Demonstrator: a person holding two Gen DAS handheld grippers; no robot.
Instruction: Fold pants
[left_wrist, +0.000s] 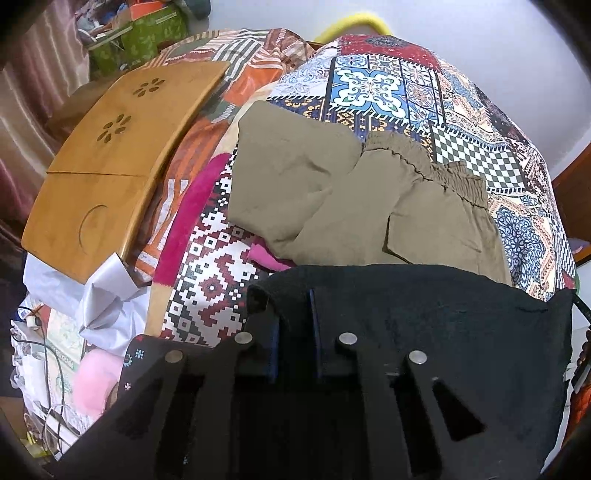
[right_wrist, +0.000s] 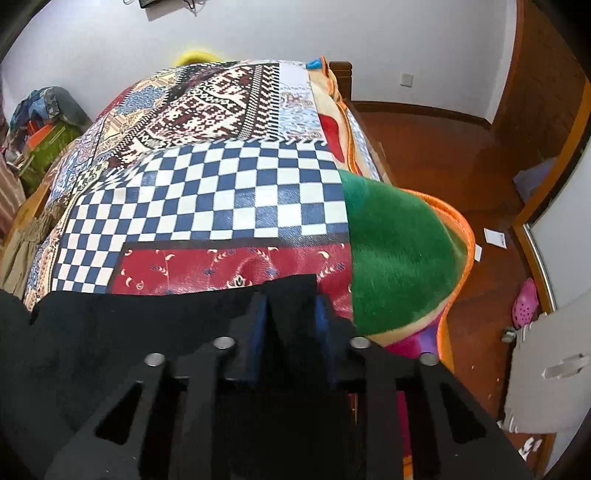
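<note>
My left tool (left_wrist: 293, 321) and my right tool (right_wrist: 291, 317) each pinch an edge of the black pants (left_wrist: 424, 314), stretched between them over the near side of the bed's patchwork cover (right_wrist: 221, 199). Khaki trousers (left_wrist: 351, 199) lie crumpled on the cover just beyond the black cloth; a wooden lap tray (left_wrist: 110, 155) rests at the left.

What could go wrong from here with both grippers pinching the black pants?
The left hand-held gripper and right hand-held gripper each pinch only an edge of the black pants, so a corner might slip. The khaki pants lie close beyond and could get dragged or covered.
</note>
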